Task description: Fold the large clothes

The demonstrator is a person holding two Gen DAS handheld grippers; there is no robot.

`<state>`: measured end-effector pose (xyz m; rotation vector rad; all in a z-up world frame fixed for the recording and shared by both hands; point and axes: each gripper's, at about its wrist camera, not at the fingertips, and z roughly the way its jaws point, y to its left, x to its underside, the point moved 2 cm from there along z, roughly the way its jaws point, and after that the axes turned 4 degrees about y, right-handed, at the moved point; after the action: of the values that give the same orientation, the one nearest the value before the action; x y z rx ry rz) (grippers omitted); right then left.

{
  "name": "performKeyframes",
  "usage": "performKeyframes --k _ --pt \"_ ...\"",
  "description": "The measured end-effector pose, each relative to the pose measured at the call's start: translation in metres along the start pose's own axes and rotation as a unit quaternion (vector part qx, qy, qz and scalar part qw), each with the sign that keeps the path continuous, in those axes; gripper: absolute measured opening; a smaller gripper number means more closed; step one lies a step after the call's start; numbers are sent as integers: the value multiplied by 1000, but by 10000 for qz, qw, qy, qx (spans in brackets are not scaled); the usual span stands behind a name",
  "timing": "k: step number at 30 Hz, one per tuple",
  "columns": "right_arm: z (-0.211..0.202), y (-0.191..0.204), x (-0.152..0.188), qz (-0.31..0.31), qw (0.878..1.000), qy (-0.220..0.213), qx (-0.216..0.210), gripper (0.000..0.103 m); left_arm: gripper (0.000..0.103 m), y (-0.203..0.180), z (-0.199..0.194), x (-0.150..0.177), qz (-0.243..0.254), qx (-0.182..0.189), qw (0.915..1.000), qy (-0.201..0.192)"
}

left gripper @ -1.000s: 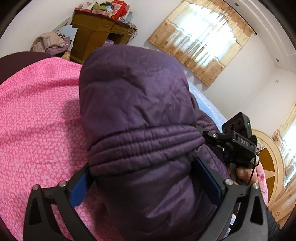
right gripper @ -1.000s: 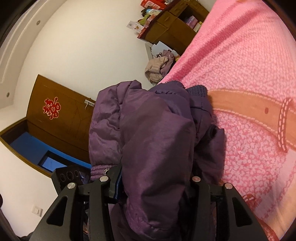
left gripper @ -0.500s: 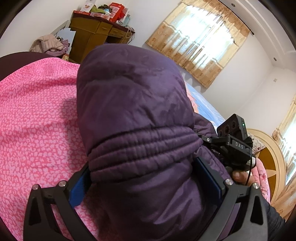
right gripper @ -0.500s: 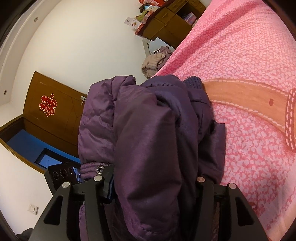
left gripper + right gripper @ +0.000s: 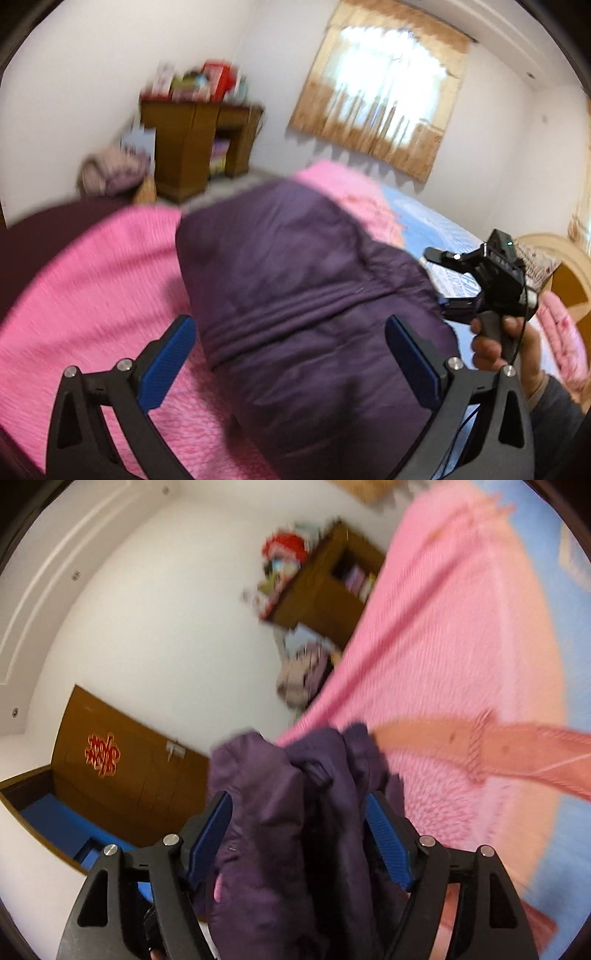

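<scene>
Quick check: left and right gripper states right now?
Left gripper: open, fingers clear of the purple jacket.
Right gripper: open, jacket bunched loosely between its fingers.

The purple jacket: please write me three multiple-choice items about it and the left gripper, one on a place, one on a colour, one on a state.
1. Where does the purple jacket lie?
A. in a laundry basket
B. on the pink blanket
C. on a hanger

2. What colour are the pads of the left gripper?
A. blue
B. red
C. white

3. In what state is the left gripper?
A. shut on a sock
B. shut with nothing in it
C. open, with the jacket between its fingers

Answers:
1 B, since pink blanket shows on both sides of the jacket.
2 A, since both inner pads are plainly blue.
3 C, since the fingers stand wide apart and pink blanket shows between the left pad and the jacket.
</scene>
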<state>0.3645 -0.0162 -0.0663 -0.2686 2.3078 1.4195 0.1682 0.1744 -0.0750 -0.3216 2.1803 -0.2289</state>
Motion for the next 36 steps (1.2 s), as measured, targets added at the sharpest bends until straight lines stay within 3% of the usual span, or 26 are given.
performKeyframes --k 3,8,14,20,36 --pt "-29 38 16 -483 9980 -299 276 77 103 -15 -27 -5 339 -285 9988 -200" --pt "-65 100 57 -1284 9851 -792 830 80 103 -30 -54 -7 562 -365 9968 -432" --pt "-74 154 100 -2249 9507 -1135 1808 80 103 -41 -76 -15 619 -229 9954 -697" --pt "-72 175 110 -2605 9387 -1200 1914 80 103 -43 -75 -16 654 -235 9949 -734" --pt "-72 178 116 -2604 9395 -1193 1878 80 103 -41 -77 -15 626 -163 9948 -784"
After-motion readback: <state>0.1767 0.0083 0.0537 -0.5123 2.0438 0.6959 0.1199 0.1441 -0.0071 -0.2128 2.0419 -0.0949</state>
